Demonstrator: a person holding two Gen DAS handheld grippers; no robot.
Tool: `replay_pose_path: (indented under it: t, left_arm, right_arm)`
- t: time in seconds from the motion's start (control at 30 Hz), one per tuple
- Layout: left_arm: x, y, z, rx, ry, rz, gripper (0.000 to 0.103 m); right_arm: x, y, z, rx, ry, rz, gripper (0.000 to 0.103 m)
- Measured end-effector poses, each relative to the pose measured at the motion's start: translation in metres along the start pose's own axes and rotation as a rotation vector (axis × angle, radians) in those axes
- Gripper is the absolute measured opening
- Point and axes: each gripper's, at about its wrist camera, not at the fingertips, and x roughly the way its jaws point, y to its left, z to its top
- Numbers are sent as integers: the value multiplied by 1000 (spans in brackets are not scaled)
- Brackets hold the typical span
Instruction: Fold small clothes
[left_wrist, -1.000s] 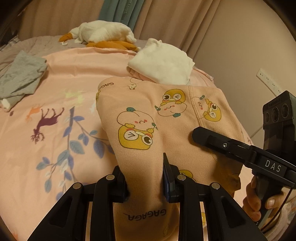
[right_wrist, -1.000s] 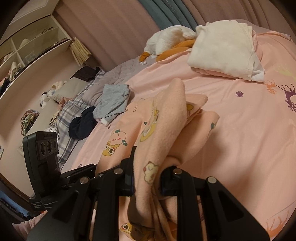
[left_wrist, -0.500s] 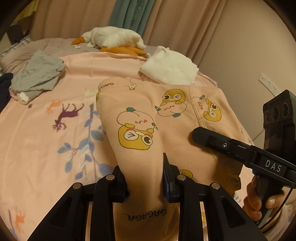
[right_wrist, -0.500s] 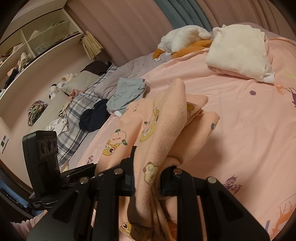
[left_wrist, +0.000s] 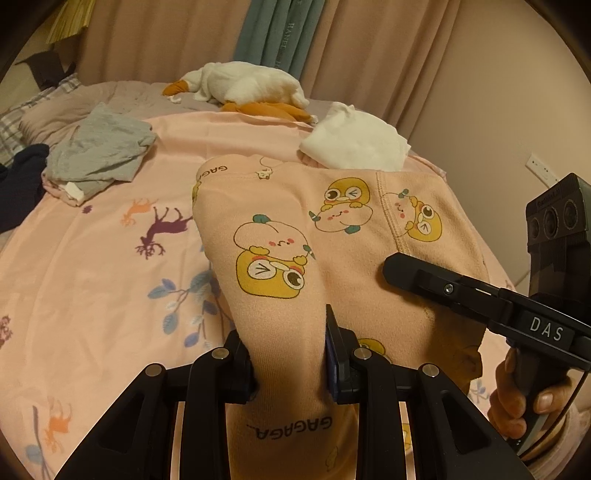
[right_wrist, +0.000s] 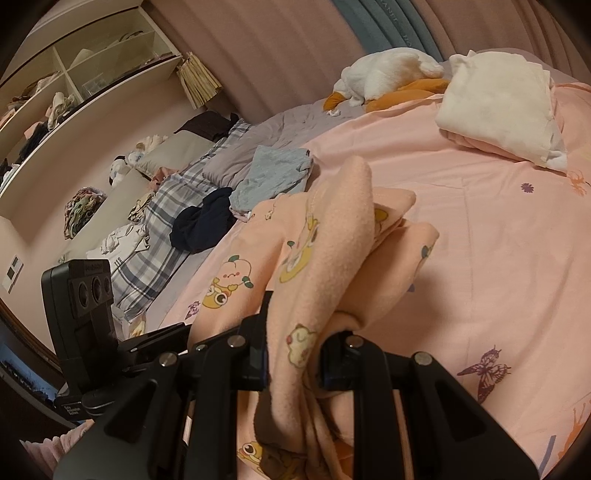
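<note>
Risk: the bunched fleece could slip from the right claw (right_wrist: 291, 363), which pinches several loose layers, leaving the fold crooked.
Garment: peach top (left_wrist: 317, 251) printed with cartoon fruit, soft and thick; probably a child's, though its full shape is hidden.
Left claw (left_wrist: 290, 360): pinching the garment's printed edge.
Place: it hangs between both claws, over the bed (left_wrist: 92, 266) ahead.

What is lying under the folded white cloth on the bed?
Under the folded white cloth a pink layer sticks out at its lower edge, resting on the pink bedsheet. The cloth covers the rest, so what that layer is stays unclear.
</note>
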Motion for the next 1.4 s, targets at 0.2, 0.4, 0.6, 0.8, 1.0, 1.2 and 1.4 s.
replay_pose_path:
  t: [0.2,0.4,0.6,0.8,1.0,1.2,1.4]
  left_arm:
    - [4,7,1,-7,1,11,27]
    - [10,12,3,-23,10,12,27]
    - [15,14,4,-28,20,18,27]
    - [21,16,4,-31,31,25,27]
    - [27,18,5,-36,38,35,27]
    - [34,21,4,-44,54,38,27]
    - [41,25,3,-49,66,45,27]
  right_arm:
    - [12,-2,4,-8,15,3,20]
    - [21,-5,9,-7,28,0,20]
    - [31,-5,10,-2,39,-5,20]
    - [38,-9,10,6,50,-7,20]
    - [46,-11,11,13,62,-10,20]
    - [55,-16,10,26,79,-13,20]
    - [62,-19,10,34,91,-14,20]
